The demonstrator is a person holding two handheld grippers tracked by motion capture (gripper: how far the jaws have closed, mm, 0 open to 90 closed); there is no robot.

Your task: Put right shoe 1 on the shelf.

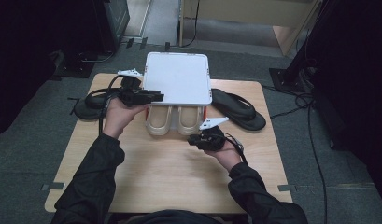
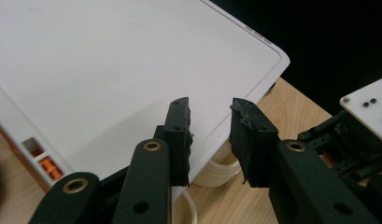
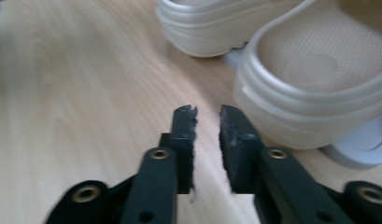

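A white flat box (image 1: 179, 77) lies at the far middle of the wooden table (image 1: 170, 177), its lid (image 2: 109, 70) down over a pair of beige clogs (image 1: 159, 120) whose heels stick out at the near side. My left gripper (image 1: 153, 97) hovers at the box's left near corner; its jaws (image 2: 209, 116) stand open over the lid's edge with nothing between them. My right gripper (image 1: 194, 139) rests low on the table just in front of the right clog (image 3: 319, 79). Its jaws (image 3: 208, 116) are open and empty, a short way from the heel.
A black flip-flop (image 1: 240, 109) lies right of the box, another (image 1: 90, 105) left of it under the left gripper's cable. An orange latch (image 2: 48, 165) shows on the box's side. Dark stands and cables surround the table on the floor.
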